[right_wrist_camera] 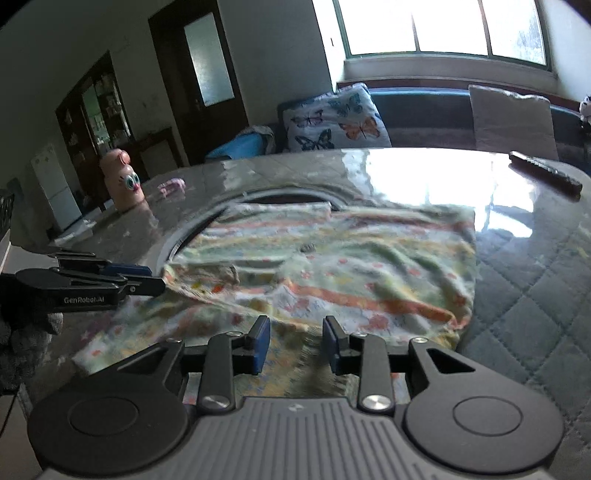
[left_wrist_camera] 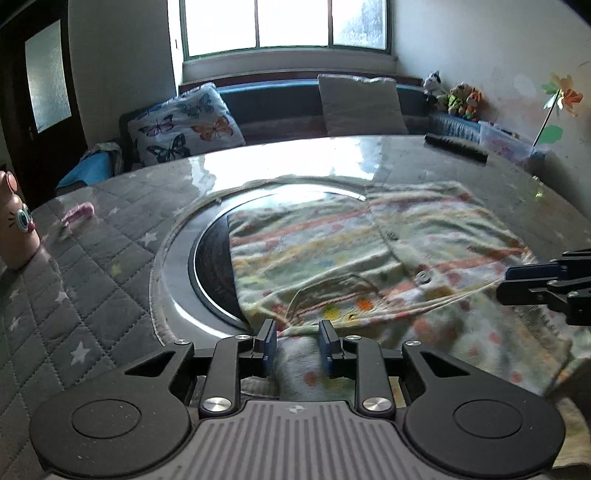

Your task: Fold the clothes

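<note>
Left claw (left_wrist_camera: pixel 297 341) pinches the garment (left_wrist_camera: pixel 369 258) hem at lower centre; right claw (right_wrist_camera: pixel 297 341) spread, cloth extending ahead.

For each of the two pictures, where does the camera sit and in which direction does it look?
Left wrist view: sits on the left gripper, looks across the garment toward the window; cloth lies between its fingers; the right gripper enters from the right.
Right wrist view: sits on the right gripper, faces the same way; the left gripper enters from the left.
Shared: garment, butterfly pillow, pink figurine.
</note>
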